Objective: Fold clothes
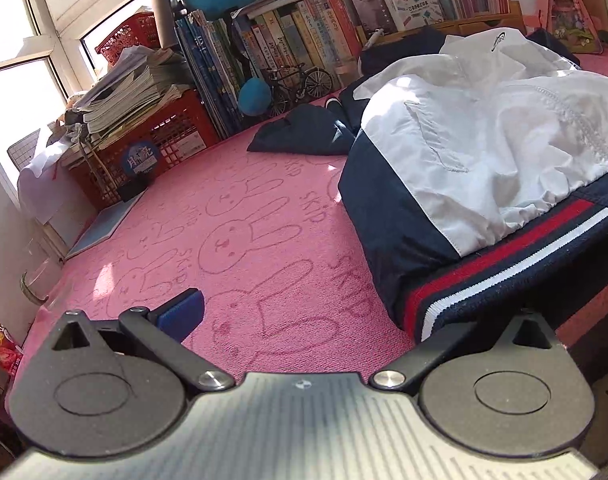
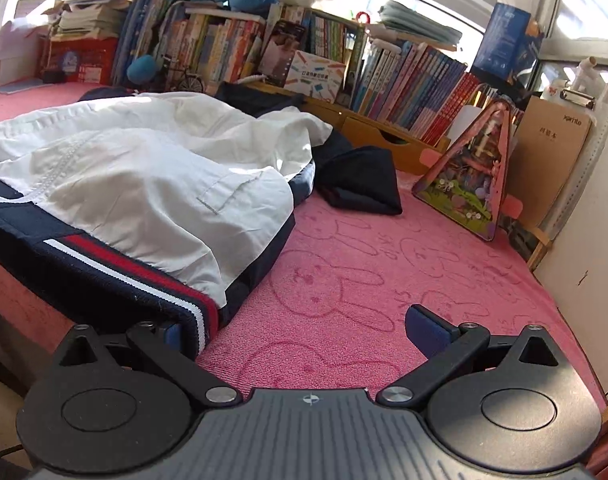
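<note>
Flanking the white-and-navy jacket (image 1: 484, 152), left gripper (image 1: 304, 316) and right gripper (image 2: 300, 330) gape, poised to pinch its striped hem (image 2: 144, 280).

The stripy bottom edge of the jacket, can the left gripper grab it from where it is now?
Probably yes. The left gripper is open, the jacket's striped hem lies just ahead on its right side, and nothing sits between them on the pink blanket.

Sunny windows (image 1: 8, 92) shine at ten o'clock; a pink bunny blanket (image 1: 240, 240) covers the bed, bookshelf (image 2: 404, 92) behind.
</note>
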Demonstrator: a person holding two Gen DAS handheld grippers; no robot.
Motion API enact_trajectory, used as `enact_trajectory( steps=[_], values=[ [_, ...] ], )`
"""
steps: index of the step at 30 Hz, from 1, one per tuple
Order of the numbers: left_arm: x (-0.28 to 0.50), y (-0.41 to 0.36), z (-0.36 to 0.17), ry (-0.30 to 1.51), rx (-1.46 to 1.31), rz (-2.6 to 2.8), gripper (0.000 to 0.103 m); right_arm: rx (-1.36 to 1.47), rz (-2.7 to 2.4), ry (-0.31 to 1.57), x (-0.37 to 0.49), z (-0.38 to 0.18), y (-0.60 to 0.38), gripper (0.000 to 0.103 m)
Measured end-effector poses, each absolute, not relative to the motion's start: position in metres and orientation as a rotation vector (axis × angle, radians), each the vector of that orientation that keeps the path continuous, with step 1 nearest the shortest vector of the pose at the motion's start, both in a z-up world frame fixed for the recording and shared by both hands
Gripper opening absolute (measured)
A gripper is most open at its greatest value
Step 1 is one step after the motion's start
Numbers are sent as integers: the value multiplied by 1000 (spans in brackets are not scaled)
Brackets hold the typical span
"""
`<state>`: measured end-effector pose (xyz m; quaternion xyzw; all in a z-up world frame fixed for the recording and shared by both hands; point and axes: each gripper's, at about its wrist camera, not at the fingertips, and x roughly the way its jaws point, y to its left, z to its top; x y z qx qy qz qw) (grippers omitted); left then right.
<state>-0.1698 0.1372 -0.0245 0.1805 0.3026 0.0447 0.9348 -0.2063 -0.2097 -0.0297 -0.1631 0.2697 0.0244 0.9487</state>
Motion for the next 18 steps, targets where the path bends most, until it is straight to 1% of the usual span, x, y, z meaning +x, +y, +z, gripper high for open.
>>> enact_trajectory(
  steps=[7, 11, 13, 18],
  values=[
    [-180, 127, -23, 619, 409, -15, 103, -339, 31, 587, -211, -32, -216, 103],
    [-177, 121, -29, 580, 418, -45, 103, -179, 61, 639, -200, -33, -237, 103],
    [-172, 121, -24, 615, 389, -63, 103, -125, 86, 666, -196, -30, -241, 103],
    [-185, 131, -11, 675, 322, -273, 103, -187, 310, 684, -213, -9, -240, 103]
  ],
)
